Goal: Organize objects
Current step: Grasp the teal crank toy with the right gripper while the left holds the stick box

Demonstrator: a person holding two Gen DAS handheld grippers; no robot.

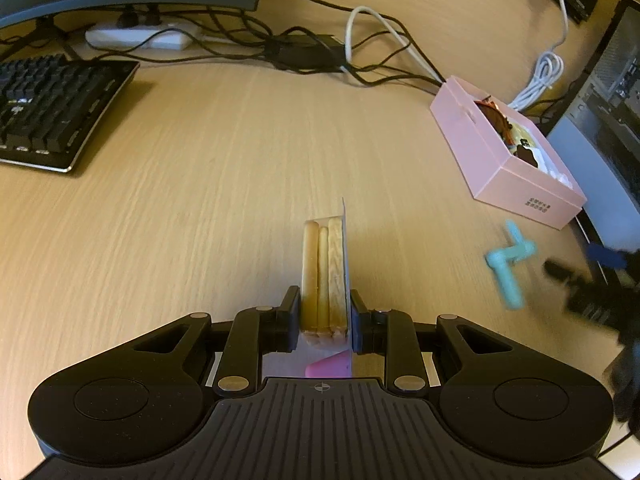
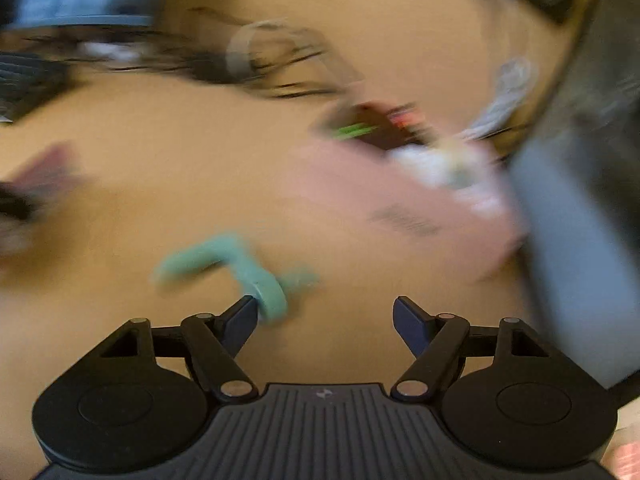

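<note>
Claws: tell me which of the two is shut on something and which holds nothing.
The left claw is shut on a clear pack of biscuit sticks. The right claw stands open, pads pressing nothing; the teal plastic piece lies by its left finger.

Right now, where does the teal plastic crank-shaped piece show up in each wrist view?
Left wrist view: the teal piece lies on the desk at the right, just below the pink box, with the blurred right gripper beside it.
Right wrist view: it sits low and left of centre, one end against the left finger of the open gripper; heavy blur.
Shared landmark: the pink box, up and right of the piece in both.
</note>
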